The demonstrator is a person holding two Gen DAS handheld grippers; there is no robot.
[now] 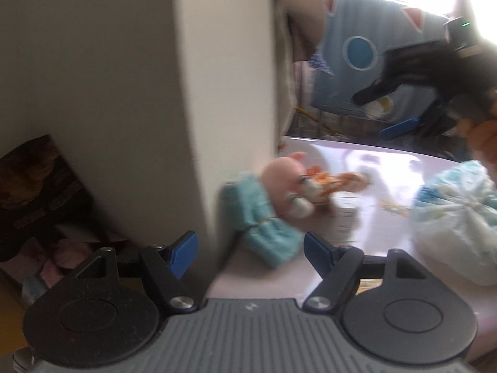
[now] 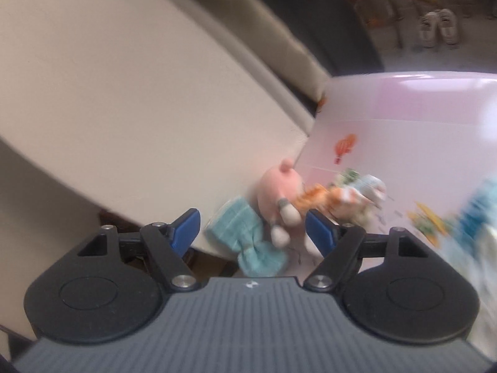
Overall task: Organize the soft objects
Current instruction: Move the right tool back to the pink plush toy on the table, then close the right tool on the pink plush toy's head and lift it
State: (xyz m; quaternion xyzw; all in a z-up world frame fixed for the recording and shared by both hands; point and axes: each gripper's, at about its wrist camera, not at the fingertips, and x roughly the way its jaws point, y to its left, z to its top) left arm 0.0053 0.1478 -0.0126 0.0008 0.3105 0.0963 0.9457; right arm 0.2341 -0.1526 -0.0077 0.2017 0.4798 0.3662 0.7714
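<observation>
A teal knitted cloth tied in the middle (image 1: 261,220) lies on the pale pink table (image 1: 357,168) beside a pink plush pig (image 1: 284,177) with an orange striped toy (image 1: 338,183) behind it. A white and blue bundle (image 1: 459,214) lies at the right. My left gripper (image 1: 250,250) is open and empty, just short of the teal cloth. The right gripper (image 1: 388,105) shows at upper right, above the table. In the right wrist view the right gripper (image 2: 253,228) is open and empty, with the teal cloth (image 2: 248,233) and pig (image 2: 279,189) between its fingers' line.
A beige cushioned sofa side (image 1: 139,93) stands against the table's left edge. A dark bag (image 1: 34,192) and pink items sit lower left. A blue cat-faced cushion (image 1: 366,52) stands behind the table. White shoes (image 2: 438,28) sit on the floor beyond.
</observation>
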